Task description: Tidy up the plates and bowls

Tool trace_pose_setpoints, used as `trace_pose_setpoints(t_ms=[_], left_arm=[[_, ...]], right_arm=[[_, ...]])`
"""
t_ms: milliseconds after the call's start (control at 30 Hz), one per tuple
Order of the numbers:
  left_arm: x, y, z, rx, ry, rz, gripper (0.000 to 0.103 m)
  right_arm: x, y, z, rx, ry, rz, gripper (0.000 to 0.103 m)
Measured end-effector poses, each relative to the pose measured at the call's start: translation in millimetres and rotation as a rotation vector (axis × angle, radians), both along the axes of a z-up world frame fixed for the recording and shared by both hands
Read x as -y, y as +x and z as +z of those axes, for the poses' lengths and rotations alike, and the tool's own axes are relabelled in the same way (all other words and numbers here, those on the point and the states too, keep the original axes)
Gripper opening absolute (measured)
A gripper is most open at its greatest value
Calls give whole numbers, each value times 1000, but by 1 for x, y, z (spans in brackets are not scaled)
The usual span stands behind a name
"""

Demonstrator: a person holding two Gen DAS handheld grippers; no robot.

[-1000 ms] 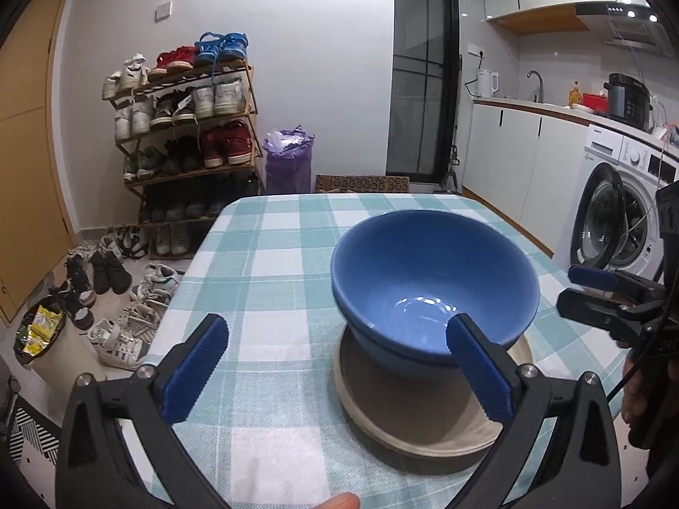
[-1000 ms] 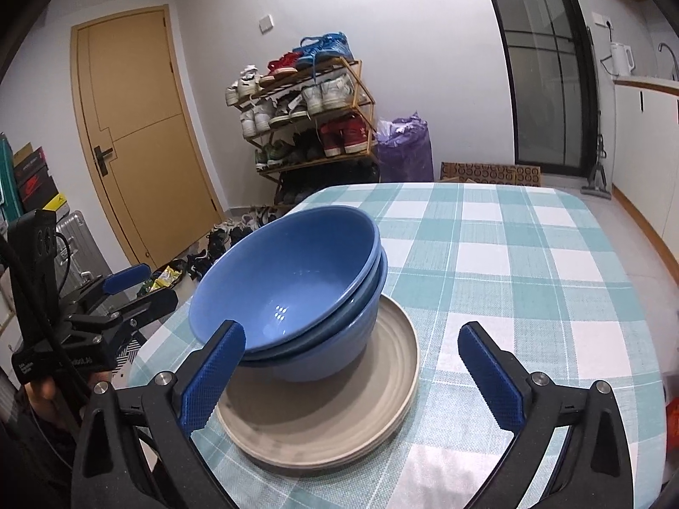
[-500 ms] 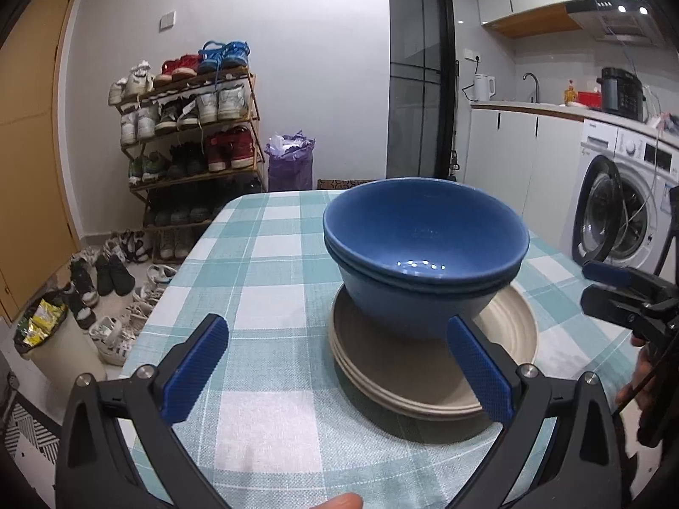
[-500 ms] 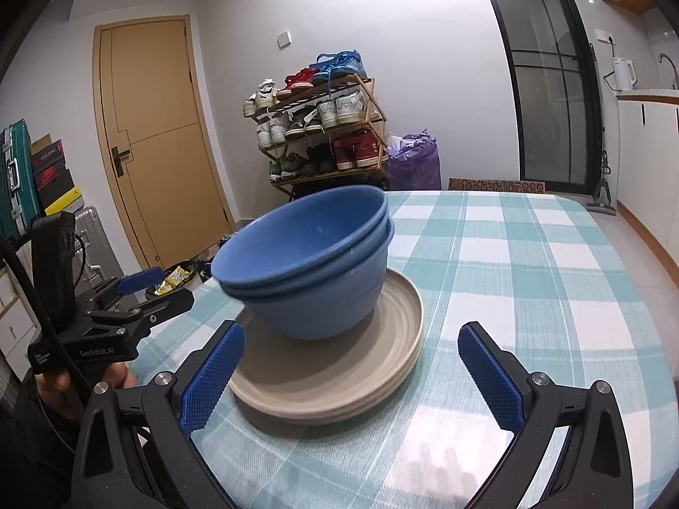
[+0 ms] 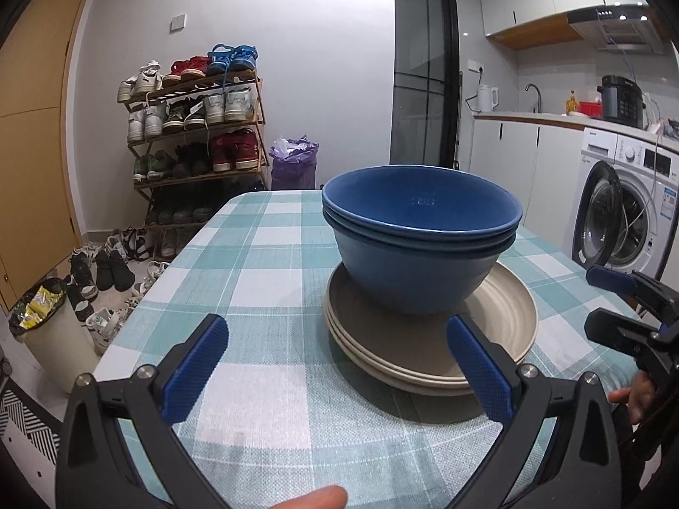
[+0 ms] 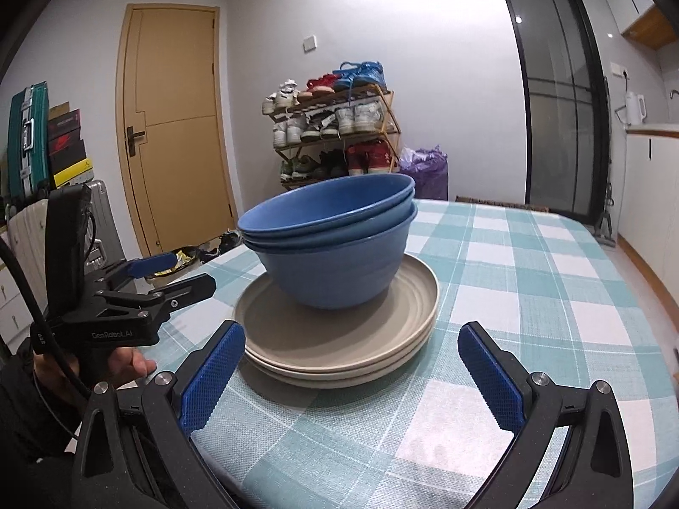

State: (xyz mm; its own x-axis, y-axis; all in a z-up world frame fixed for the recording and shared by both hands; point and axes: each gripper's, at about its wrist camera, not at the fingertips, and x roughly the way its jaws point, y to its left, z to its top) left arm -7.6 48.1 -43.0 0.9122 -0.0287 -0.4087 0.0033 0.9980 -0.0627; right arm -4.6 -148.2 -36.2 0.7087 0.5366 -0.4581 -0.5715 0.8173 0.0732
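Bowls (image 5: 418,250): blue, matte, deep, nested one inside another, rims showing as stacked bands; the stack leans slightly in the right wrist view. Standing on the plates (image 5: 505,318): beige, round, ridged inner rim, stacked flat on the teal-and-white checked tablecloth (image 5: 263,263). Left gripper (image 5: 339,364): blue-padded fingers spread wide, empty, just short of the plates. Right gripper (image 6: 350,364): likewise spread wide, empty, near the plates' edge.
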Motion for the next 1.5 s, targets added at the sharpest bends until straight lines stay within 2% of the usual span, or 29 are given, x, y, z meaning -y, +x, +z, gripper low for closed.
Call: trace_pose_setpoints(t_ms=[467, 1500], left_arm=[[7, -4, -8, 10, 29, 8, 103], [-2, -4, -8, 7, -11, 22, 103]], right_arm=[[10, 1, -12, -20, 45, -3, 102], [13, 2, -18, -22, 58, -8, 102]])
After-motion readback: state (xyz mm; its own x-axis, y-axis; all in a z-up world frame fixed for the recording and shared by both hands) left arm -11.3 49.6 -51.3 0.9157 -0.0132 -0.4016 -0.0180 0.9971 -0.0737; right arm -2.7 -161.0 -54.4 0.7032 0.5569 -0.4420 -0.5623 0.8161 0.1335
